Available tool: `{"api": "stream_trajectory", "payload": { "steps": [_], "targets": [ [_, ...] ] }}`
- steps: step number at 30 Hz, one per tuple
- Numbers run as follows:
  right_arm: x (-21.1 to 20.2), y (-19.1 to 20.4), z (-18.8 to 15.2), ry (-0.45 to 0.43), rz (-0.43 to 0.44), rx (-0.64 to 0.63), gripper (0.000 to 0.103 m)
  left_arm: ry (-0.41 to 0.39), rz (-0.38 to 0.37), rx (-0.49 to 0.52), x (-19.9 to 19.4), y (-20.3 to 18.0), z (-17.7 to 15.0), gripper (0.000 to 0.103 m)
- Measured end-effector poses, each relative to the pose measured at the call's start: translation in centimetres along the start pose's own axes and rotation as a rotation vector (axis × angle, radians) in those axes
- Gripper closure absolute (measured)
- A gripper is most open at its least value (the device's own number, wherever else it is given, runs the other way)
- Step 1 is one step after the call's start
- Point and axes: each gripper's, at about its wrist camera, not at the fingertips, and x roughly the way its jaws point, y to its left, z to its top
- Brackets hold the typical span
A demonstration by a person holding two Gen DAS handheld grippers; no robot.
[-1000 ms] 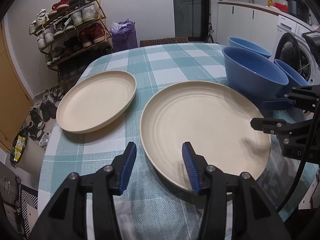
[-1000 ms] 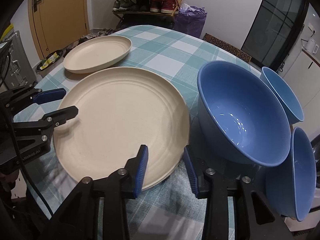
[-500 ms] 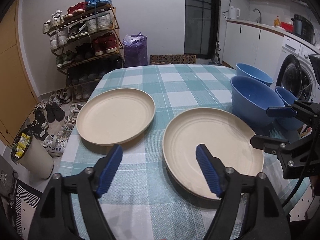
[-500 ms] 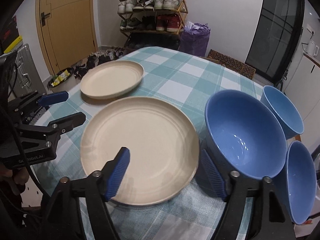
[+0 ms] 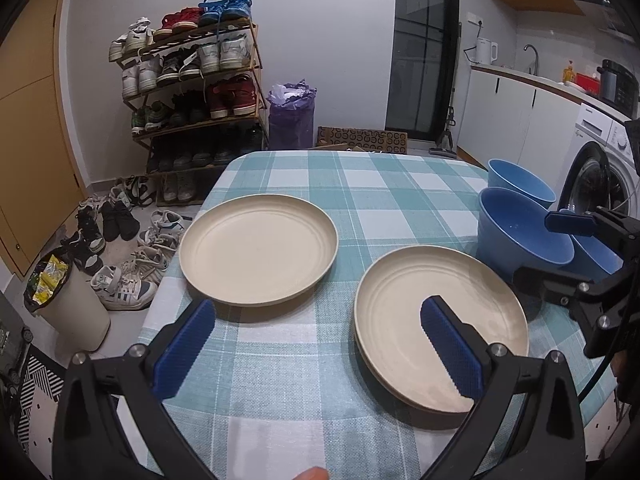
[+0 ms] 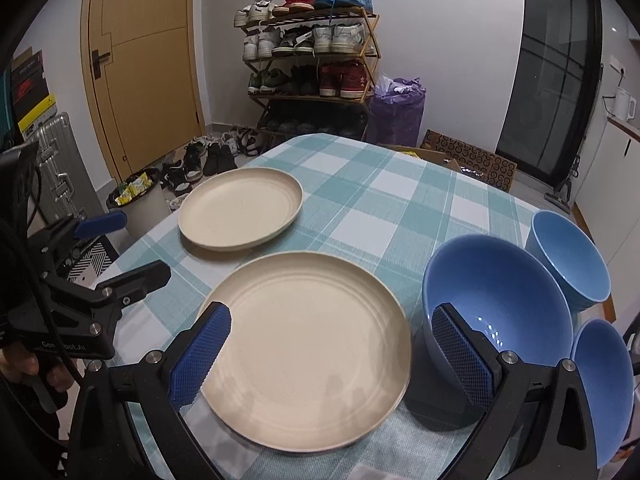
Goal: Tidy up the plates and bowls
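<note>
Cream plates, two of them, flat on the teal-checked desk (image 6: 400, 200): near plate (image 6: 304, 356) in front, far plate (image 6: 240, 208) beyond it toward the shoe rack (image 6: 308, 64), apart from each other. Blue bowls to the right: large bowl (image 6: 496, 308) just beside near plate, two small bowls (image 6: 568, 260) (image 6: 604, 384) against it. Left gripper (image 5: 316, 344) above the desk between the plates, jaws opening, nothing between them. Right gripper (image 6: 332, 356) over near plate's right side, jaws opening, gripping nothing, clear of plate and bowl.
</note>
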Motion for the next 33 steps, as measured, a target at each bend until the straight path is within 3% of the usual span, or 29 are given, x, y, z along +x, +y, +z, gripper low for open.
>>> {"api": "stream_trajectory", "payload": {
  "steps": [14, 33],
  "targets": [
    [0.8, -0.2, 2.5, -0.015, 0.023, -0.004, 0.001, 0.017, 0.035, -0.047, 0.8, 1.9, 0.3, 0.0],
    [1.8, 0.2, 7.2, -0.03, 0.094, -0.003, 0.001, 0.018, 0.101, -0.111, 1.3, 5.4, 3.3, 0.0]
  ]
}}
